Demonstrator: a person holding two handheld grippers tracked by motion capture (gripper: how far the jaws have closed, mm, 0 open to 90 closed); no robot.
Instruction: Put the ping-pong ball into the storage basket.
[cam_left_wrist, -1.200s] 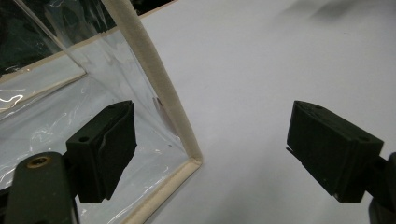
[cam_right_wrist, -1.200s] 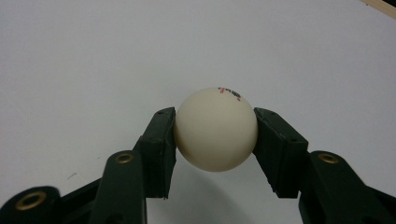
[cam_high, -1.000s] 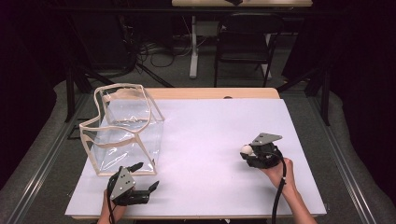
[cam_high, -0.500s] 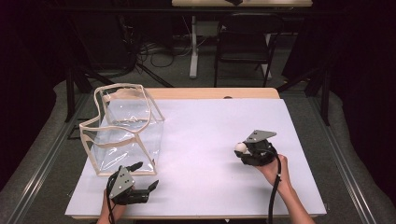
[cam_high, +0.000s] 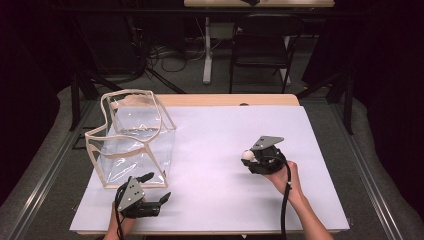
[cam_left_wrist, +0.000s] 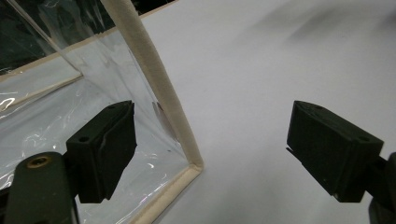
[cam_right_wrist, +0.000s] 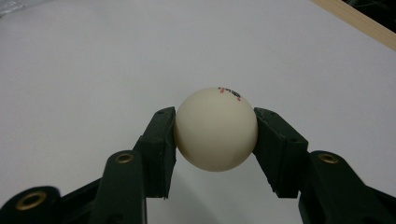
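Note:
A small white ball (cam_right_wrist: 215, 128) with red print sits clamped between the jaws of my right gripper (cam_right_wrist: 215, 140); from above the ball (cam_high: 247, 155) is held over the right half of the white table sheet (cam_high: 215, 135). A clear plastic bag (cam_high: 131, 140) with cream edging stands open at the left of the sheet. My left gripper (cam_high: 156, 188) rests open near the front edge, just before the bag's near right corner (cam_left_wrist: 194, 164), which lies between its spread jaws; one finger (cam_left_wrist: 105, 149) overlaps the clear wall.
A wooden table edge (cam_high: 225, 100) runs along the back of the sheet. Beyond it stand a dark chair (cam_high: 262, 45), a table leg (cam_high: 207, 50) and floor cables (cam_high: 150, 55). Bare sheet lies between the two grippers.
My right gripper with the ball has drifted slightly left and forward across the sheet. The left gripper and the bag have stayed where they were.

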